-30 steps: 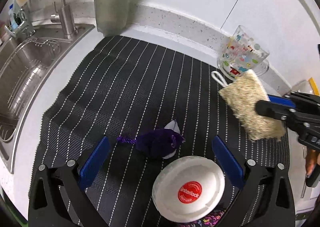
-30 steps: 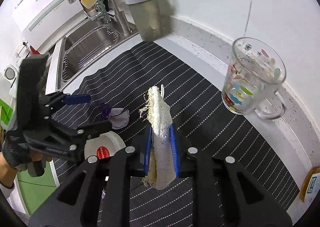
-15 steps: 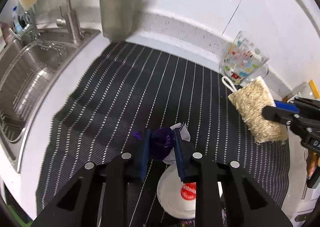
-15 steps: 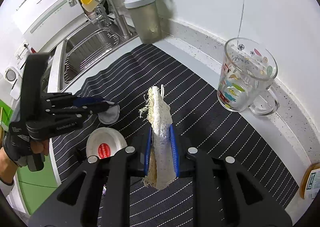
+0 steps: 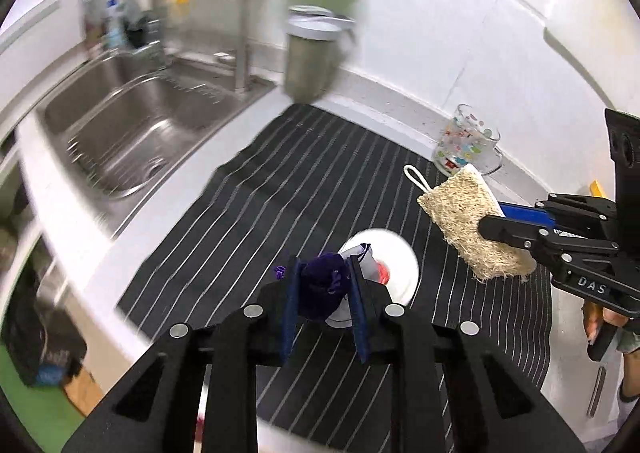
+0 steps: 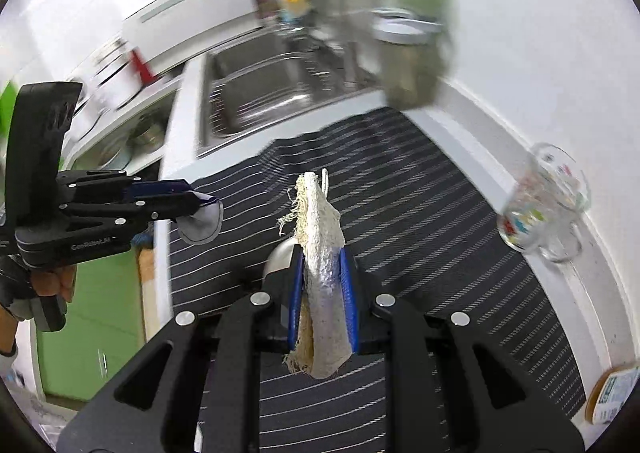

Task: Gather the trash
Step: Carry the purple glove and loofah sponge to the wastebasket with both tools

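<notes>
Left wrist: blurred sink (image 5: pixel 132 125), perhaps canister (image 5: pixel 310 53), glass mug (image 5: pixel 468 145).

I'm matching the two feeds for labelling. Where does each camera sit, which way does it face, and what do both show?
Left wrist: on the left gripper, looking down along its fingers at the purple pouch it clamps, over the striped mat; the right gripper with the loofah sponge shows at right.
Right wrist: on the right gripper, looking down past the loofah sponge; the left gripper and a gloved hand show at left.
Shared: mat, sink, patterned glass mug, white lid.
</notes>
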`<state>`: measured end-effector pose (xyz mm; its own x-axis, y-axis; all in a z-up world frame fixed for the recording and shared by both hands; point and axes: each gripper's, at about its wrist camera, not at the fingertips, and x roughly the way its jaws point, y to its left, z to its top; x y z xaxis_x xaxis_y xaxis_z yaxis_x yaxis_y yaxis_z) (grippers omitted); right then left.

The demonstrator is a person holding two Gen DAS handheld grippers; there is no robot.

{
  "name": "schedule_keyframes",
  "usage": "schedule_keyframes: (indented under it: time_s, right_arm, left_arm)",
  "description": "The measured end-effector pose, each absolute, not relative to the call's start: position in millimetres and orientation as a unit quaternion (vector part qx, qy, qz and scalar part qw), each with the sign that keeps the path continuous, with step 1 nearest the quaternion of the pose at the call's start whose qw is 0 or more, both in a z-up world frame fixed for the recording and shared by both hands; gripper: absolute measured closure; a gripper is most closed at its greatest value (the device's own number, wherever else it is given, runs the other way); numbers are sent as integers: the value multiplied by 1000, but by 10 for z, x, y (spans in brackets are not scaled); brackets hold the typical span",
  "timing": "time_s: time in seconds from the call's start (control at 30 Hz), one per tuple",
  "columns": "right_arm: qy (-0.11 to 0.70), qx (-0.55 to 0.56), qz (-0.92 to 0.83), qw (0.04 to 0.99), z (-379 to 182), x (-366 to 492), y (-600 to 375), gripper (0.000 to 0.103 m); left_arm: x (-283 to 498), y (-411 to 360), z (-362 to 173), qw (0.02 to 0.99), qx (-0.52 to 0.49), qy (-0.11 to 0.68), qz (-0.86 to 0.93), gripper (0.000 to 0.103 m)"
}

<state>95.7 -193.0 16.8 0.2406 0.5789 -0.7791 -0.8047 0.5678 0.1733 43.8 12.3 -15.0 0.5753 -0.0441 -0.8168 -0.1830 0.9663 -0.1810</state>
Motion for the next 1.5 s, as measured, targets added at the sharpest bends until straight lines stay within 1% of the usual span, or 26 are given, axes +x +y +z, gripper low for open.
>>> schedule_keyframes:
  time_s: [0.2,0.47,0.67,0.8,0.93,1.07,1.27,1.4,1.47,1.5]
  right_arm:
    - [410,-164,507,740,183,390,-1505,85]
    - [404,-198,582,677,63,-519,-686,85]
    - [410,-220,608,644,-161,-1190,-113,85]
    - [422,-232,612,627,-437,-1556,232,85]
    - [430,-248,609,619,-789,-1723,485,85]
    - [438,-258,602,616,-1366,-1787,684,85]
    - [453,-271,595,606,-2384,-1795,840,85]
    - [460,-278,594,599,-2914,-1789,923,85]
    - [463,-280,594,595,-3122,-1787,942,85]
    - [464,-282,594,594,-3180,-1796,964,85]
  left_arm:
    - [-462,316,-93,874,-157,446,112,80]
    - [-1596,698,-130,853,-188,440,209,80]
    - [-2390,1086,-342,837,-222,434,248,80]
    - [-2661,1285,-578,827,-237,441,254,80]
    - [-2812,1477,-972,818,-248,452,255,80]
    - [-2880,1669,-1645,809,-260,458,259,80]
    - [-2946,1885,-2814,795,-284,463,269,80]
    - [-2974,1958,-3372,789,-295,466,270,80]
    - [-2978,1990,-3594,787,-296,467,273,78]
    - [-2977,2005,-3677,787,-296,467,275,75]
